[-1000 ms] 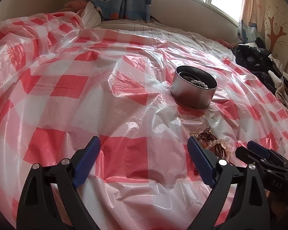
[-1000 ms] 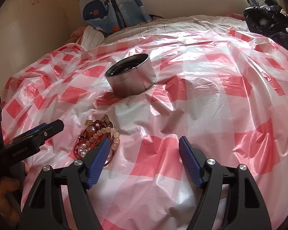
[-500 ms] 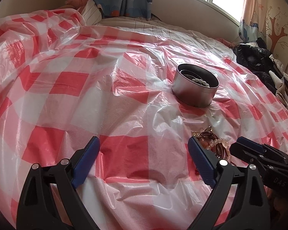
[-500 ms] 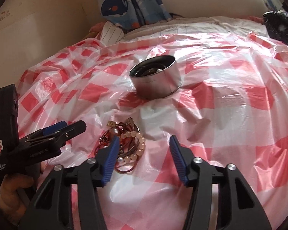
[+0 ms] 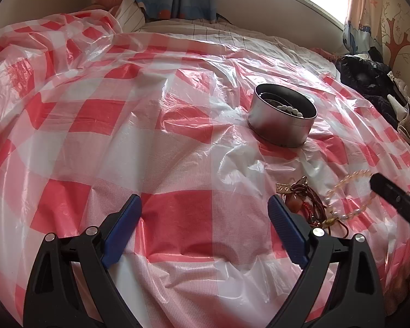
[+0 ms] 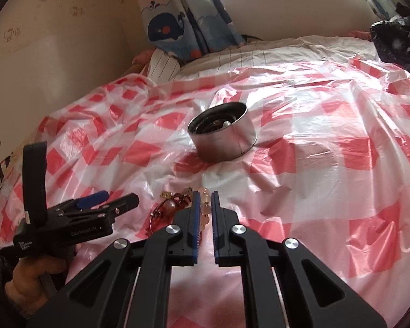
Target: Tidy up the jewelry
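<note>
A round metal tin [image 5: 283, 119] stands on the red-and-white checked plastic sheet, with a white bead string and other jewelry inside; it also shows in the right wrist view [image 6: 223, 135]. A pile of jewelry [image 5: 300, 199] with red cords and a gold tag lies in front of the tin. My right gripper [image 6: 204, 201] is shut on a pale pink bead bracelet [image 6: 205, 191], which hangs as a raised loop in the left wrist view [image 5: 350, 194]. My left gripper [image 5: 205, 227] is open and empty, left of the pile.
The checked sheet [image 5: 123, 136] covers a bed. A whale-print curtain [image 6: 183, 19] and a window are at the back. Dark clothes [image 5: 369, 82] are piled at the right edge. A striped pillow [image 6: 164, 65] lies at the back left.
My right gripper closed from wide open onto the pink bead bracelet and lifted it off the pile. The left gripper stayed open and hardly moved.
</note>
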The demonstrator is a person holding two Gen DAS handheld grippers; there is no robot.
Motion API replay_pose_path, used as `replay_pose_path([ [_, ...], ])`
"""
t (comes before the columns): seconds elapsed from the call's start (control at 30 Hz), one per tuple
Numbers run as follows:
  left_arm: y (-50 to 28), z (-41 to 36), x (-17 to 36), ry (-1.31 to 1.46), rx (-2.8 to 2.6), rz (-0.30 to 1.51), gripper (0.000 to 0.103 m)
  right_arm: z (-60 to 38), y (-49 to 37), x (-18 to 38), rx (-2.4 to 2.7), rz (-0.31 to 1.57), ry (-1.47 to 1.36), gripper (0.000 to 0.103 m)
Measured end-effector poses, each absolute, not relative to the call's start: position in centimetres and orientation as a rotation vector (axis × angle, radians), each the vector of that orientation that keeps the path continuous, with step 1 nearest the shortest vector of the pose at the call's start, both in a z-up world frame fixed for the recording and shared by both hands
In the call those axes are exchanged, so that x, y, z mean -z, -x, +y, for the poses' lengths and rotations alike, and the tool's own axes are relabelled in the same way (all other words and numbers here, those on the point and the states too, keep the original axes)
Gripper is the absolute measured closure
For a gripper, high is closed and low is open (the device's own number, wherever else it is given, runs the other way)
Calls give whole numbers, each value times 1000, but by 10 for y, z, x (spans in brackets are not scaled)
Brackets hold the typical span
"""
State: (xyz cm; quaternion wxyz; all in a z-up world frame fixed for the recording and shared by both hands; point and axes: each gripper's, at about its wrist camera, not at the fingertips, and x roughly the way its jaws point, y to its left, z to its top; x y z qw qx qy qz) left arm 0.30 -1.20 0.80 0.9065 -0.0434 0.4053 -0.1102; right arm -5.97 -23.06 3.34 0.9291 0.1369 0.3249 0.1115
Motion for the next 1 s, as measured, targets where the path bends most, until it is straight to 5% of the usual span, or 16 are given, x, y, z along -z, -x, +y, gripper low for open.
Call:
replay_pose_path([
  [0.2, 8, -22, -21, 52, 318, 766, 14, -272, 54, -24, -80, 697, -409, 95],
  [0.43, 11, -90, -30, -317, 492, 713, 14, -280, 48, -7, -33, 753, -465, 93],
  [0.5, 4, -99, -27, -354, 512, 731, 22, -281, 47, -4, -32, 761, -474, 90],
  [0.57, -4, -103, -23, -367, 530, 769, 44, -279, 47, -3, -33, 765, -470, 75],
  [0.67, -14, -106, -14, -371, 567, 832, 80, -276, 46, -3, -33, 769, -450, 70],
  [0.73, -12, -108, -13, -390, 577, 825, 84, -274, 45, -2, -32, 774, -440, 70],
  [0.77, -10, -108, -15, -393, 583, 809, 100, -273, 45, -1, -31, 777, -438, 70],
  [1.0, -11, -66, -47, -62, 649, 795, 101, -271, 44, 0, -38, 790, -423, 64],
])
